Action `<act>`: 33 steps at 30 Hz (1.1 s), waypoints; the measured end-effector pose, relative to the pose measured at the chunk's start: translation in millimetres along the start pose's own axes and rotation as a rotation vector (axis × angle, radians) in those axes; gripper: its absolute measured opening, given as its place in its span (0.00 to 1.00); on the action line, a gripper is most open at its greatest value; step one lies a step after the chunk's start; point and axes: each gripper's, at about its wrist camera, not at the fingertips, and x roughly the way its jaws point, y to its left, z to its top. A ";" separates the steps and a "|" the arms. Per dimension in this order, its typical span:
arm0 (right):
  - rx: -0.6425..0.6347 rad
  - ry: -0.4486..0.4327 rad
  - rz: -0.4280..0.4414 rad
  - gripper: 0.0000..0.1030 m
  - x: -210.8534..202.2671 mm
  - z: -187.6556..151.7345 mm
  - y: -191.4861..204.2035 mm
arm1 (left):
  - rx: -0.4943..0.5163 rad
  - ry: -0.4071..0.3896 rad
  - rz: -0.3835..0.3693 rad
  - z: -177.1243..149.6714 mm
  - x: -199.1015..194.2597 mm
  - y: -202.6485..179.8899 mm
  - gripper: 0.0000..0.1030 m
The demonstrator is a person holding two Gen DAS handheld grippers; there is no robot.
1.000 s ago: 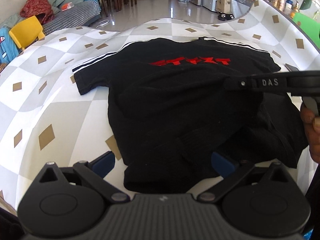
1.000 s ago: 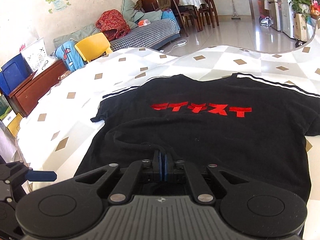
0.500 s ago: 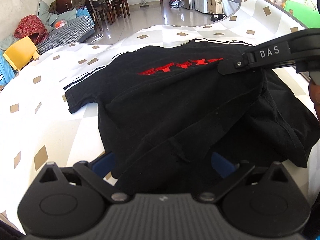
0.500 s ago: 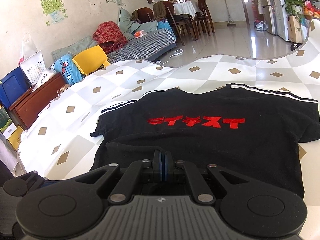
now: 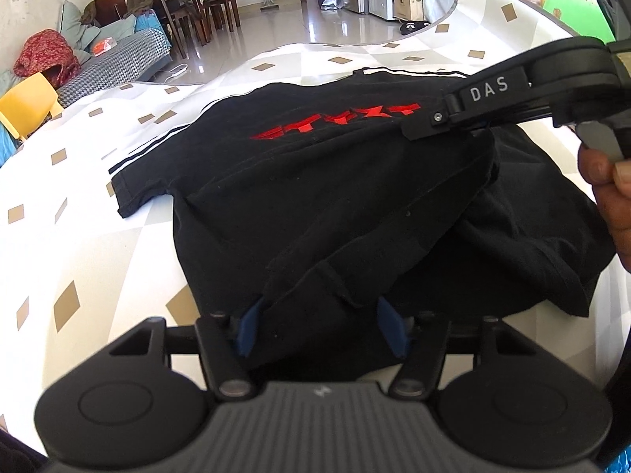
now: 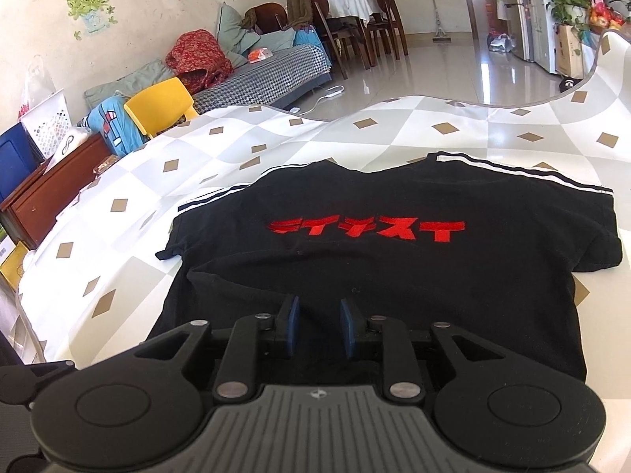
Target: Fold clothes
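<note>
While the black cotton T-shirt with red lettering [image 6: 394, 272] lies on the diamond-patterned worktop [image 6: 118, 236], the left gripper [image 5: 321, 329] is closing, hem fabric bunched between its fingers (pads not yet pressing). The right gripper [image 6: 317, 327] is opening, released, fabric beneath its fingers.
</note>
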 end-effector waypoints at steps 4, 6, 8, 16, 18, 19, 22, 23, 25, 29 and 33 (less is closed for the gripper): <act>0.018 -0.001 -0.008 0.27 -3.4 0.8 -3.7 | -0.010 0.010 -0.056 -2.1 -2.4 -1.2 0.56; 0.010 0.010 0.011 0.27 -6.2 0.0 -2.5 | 0.000 0.014 -0.073 -3.4 -4.4 -4.9 0.59; 0.003 0.022 0.034 0.27 -8.9 -1.0 -1.0 | 0.011 0.026 -0.088 -6.1 -5.2 -9.1 0.59; -0.068 0.128 0.141 0.28 -7.5 -15.7 18.1 | 0.037 0.069 -0.120 -14.3 -4.9 -19.0 0.60; -0.089 0.131 0.134 0.28 -7.5 -17.8 21.1 | 0.036 0.065 -0.096 -14.2 -3.5 -18.4 0.60; -0.092 0.130 0.131 0.28 -7.6 -18.3 21.5 | 0.035 0.063 -0.085 -14.1 -2.8 -18.1 0.60; -0.081 0.127 0.127 0.29 -8.1 -17.9 19.9 | 0.006 0.056 -0.066 -12.5 -0.7 -13.3 0.60; -0.077 0.126 0.123 0.29 -8.2 -17.6 19.2 | -0.003 0.054 -0.064 -11.1 1.0 -11.9 0.60; -0.067 0.124 0.113 0.29 -8.6 -17.0 17.4 | -0.009 0.047 -0.052 -10.0 2.4 -10.5 0.60; -0.044 0.118 0.087 0.29 -9.5 -15.3 12.4 | -0.019 0.024 -0.020 -8.7 3.7 -9.3 0.58; -0.007 0.108 0.059 0.29 -10.4 -13.0 6.0 | -0.049 0.006 0.013 -7.4 3.3 -6.3 0.55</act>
